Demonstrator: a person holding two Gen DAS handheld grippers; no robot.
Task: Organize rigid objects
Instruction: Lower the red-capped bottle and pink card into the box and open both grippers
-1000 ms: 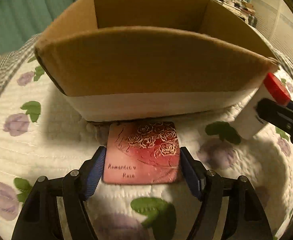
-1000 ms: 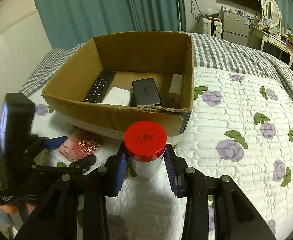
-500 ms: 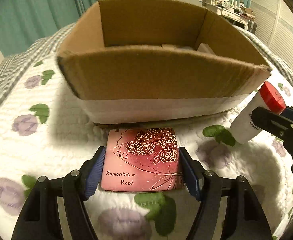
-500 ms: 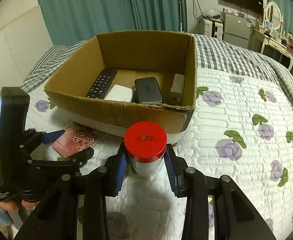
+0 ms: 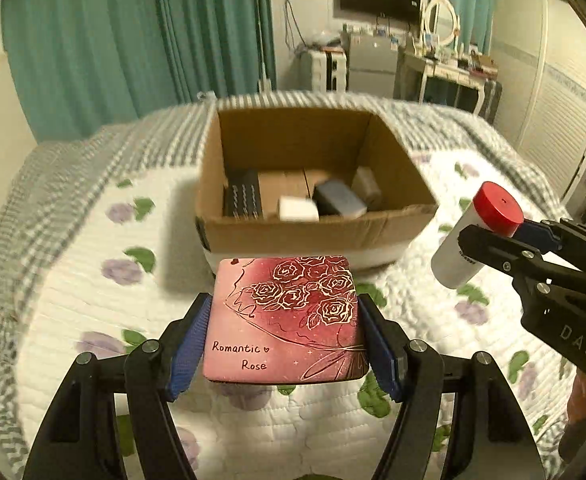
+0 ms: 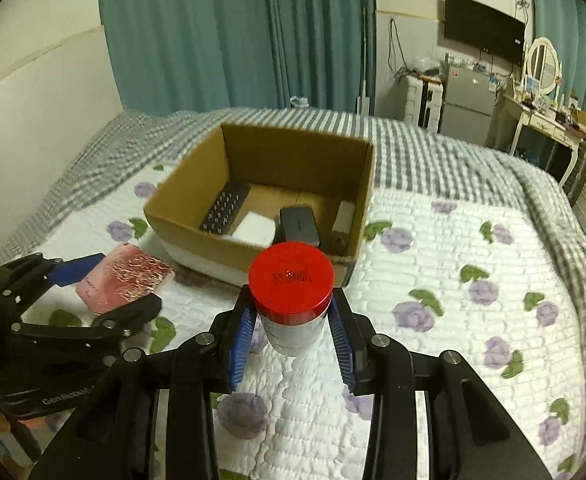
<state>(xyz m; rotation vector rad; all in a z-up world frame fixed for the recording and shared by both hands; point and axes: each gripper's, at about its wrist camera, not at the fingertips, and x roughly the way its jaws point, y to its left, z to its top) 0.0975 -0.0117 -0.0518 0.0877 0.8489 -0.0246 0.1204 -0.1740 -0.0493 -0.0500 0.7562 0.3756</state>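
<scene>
Tin (image 5: 285, 320), flat and pink with gold roses on its lid, sits clamped between the blue pads of the left tongs (image 5: 285, 344), held by its two side edges and lifted clear of the bed (image 5: 73, 300), just short of the box (image 5: 317, 232). It looks stiff and light, so an edge grip suits it, but the glossy sides are probably slippery and the flat body could pivot between the pads if tipped, so keeping it level seems wise. Inside the box lie a remote (image 5: 243, 198), a white block (image 5: 297, 209), a dark case (image 5: 339, 199) and a pale item (image 5: 367, 183) by the right wall; the free floor is behind the white block and case. Further right, the bottle (image 6: 291, 308), white with a red cap (image 6: 291, 278), is gripped by the right tongs (image 6: 291, 344), shut on its body just under the cap, also off the bed and near the box's right front corner. It appears rigid plastic and fairly light, though its contents cannot be told. A smooth round body can slide or twist in the pads, so holding under the cap's lip looks the safer spot.
</scene>
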